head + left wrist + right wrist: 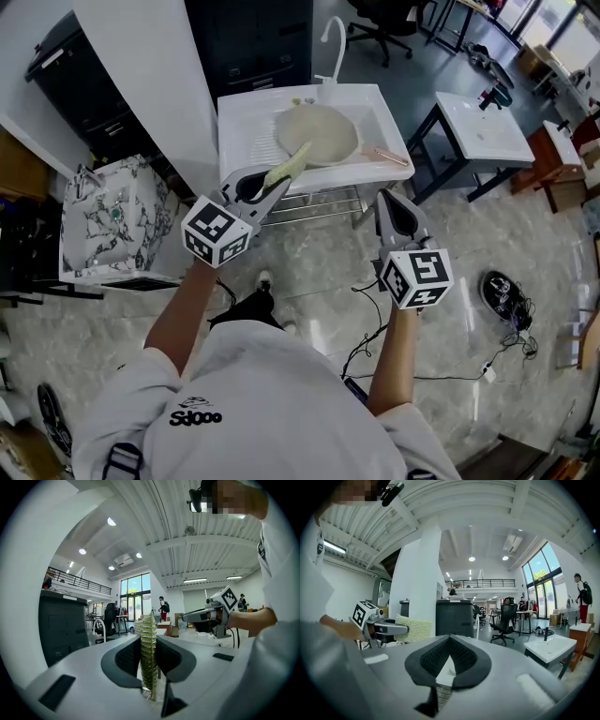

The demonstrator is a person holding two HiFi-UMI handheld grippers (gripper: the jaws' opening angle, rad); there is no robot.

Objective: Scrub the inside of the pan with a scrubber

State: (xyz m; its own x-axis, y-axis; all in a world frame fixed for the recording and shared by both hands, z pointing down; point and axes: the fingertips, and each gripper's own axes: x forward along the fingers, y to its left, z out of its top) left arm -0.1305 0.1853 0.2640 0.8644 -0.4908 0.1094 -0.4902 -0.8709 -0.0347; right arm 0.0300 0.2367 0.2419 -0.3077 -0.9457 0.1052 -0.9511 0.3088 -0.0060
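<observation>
Head view: left tool (273, 185) clamps scrubber (292, 163), long axis pointing toward pan (323, 131); right tool (391, 199) closed, empty.

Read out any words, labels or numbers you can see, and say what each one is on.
"Sjooo", as best it reads: on the back of the person's white shirt.
Chest print in the left gripper view: too blurred to read.
Square-marker cubes: black-and-white patterns only, no letters or numbers.
Nothing else legible.
</observation>
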